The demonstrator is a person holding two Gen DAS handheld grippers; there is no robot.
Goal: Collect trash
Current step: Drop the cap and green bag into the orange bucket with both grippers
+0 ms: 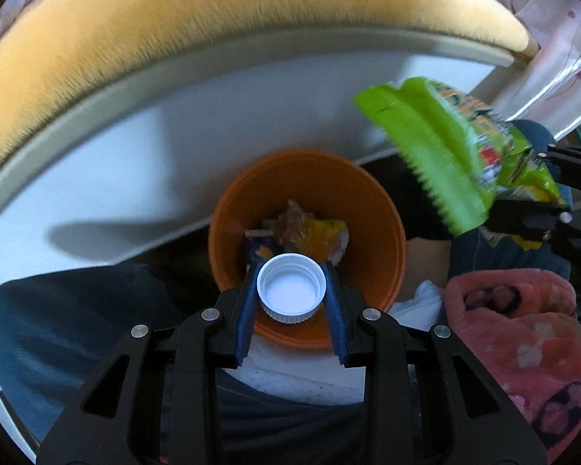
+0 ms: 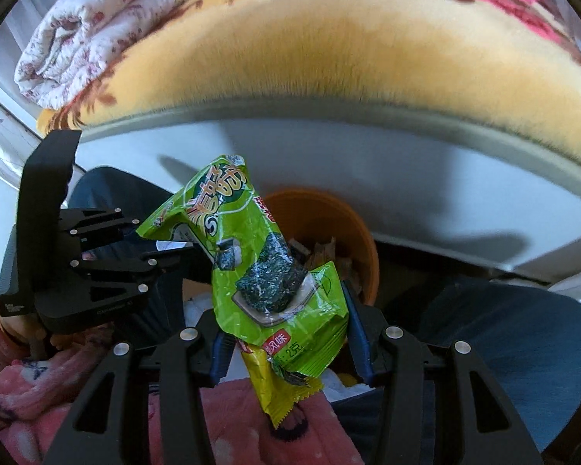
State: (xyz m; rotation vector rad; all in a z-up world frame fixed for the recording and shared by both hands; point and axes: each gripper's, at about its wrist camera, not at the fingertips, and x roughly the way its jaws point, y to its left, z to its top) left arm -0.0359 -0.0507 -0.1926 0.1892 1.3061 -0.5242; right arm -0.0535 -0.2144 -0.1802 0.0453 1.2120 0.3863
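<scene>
A white bottle cap (image 1: 291, 292) is kept clamped between the pads of the left tool (image 1: 291, 302) directly above the orange bin (image 1: 383, 248), so that it can fall inside, while a green snack wrapper (image 2: 267, 271) is pinched by the right tool (image 2: 286, 333) just before the same bin for disposal.

Bin mouth: orange bin (image 1: 383, 240) open on top, wrappers (image 1: 313, 232) piled low inside.
Above bin: white cap (image 1: 291, 288) in left gripper (image 1: 291, 298) over near rim.
Right side: green wrapper (image 2: 267, 271) overhanging.
Far side: bed frame (image 1: 174, 147) close behind.
</scene>
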